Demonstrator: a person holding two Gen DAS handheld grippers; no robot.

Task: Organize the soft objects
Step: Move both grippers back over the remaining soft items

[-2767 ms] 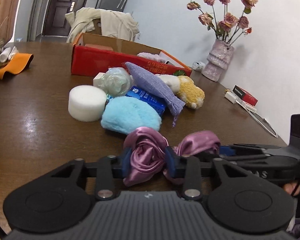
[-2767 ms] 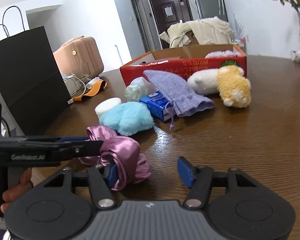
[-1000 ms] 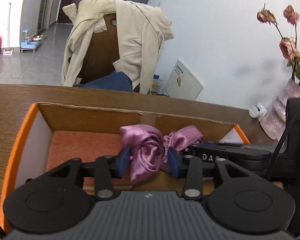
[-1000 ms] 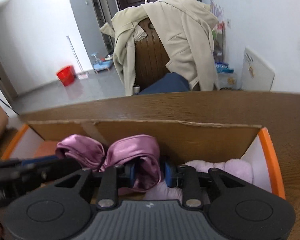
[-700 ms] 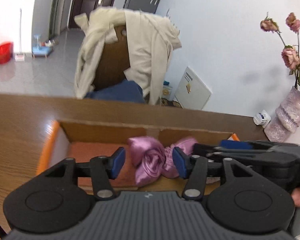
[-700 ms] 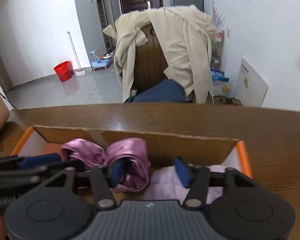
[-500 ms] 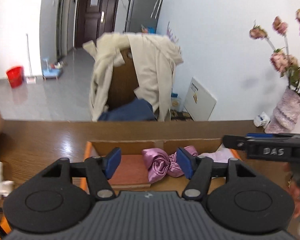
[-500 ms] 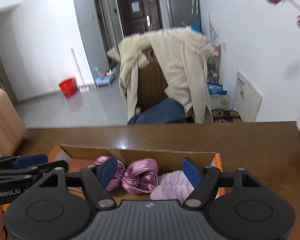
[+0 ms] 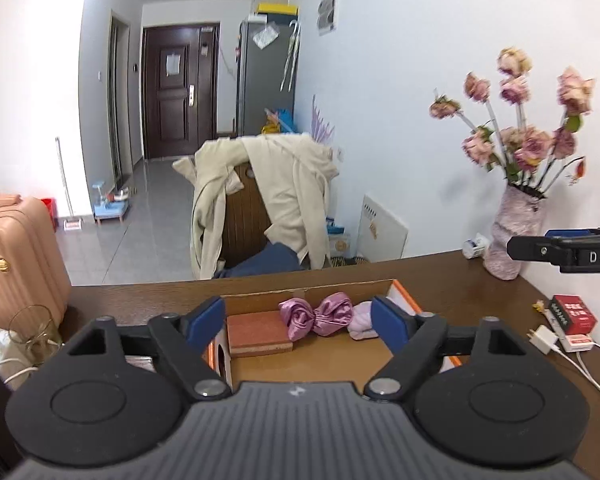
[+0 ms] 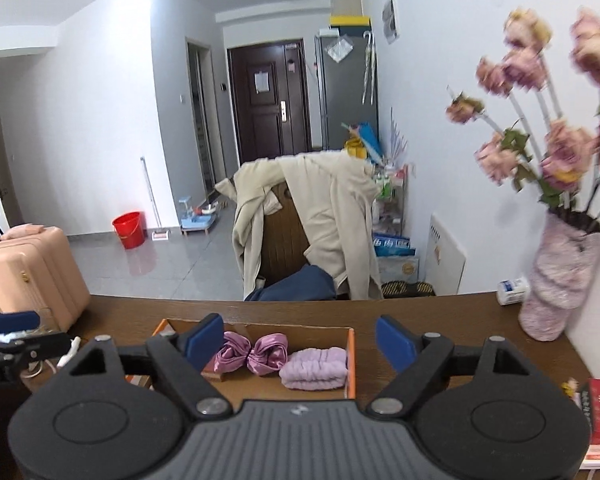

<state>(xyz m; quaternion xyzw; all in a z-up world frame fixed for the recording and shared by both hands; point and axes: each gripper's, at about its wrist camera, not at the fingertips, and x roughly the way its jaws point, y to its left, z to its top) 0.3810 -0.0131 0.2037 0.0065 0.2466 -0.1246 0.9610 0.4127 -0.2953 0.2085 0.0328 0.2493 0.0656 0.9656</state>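
Observation:
A purple satin scrunchie lies inside the orange-edged cardboard box on the brown table; it also shows in the right wrist view. A lilac fuzzy cloth lies beside it in the box; it also shows in the left wrist view. My left gripper is open and empty, raised above the box. My right gripper is open and empty, also raised above the box. The right gripper's side shows at the right of the left wrist view.
A vase of dried roses stands at the table's right. A red packet and a white charger with cable lie near it. A chair draped with a beige coat stands beyond the table. A pink suitcase stands left.
Both grippers opened and let go of the scrunchie, which now lies in the box. Both have lifted up and drawn back from the box.

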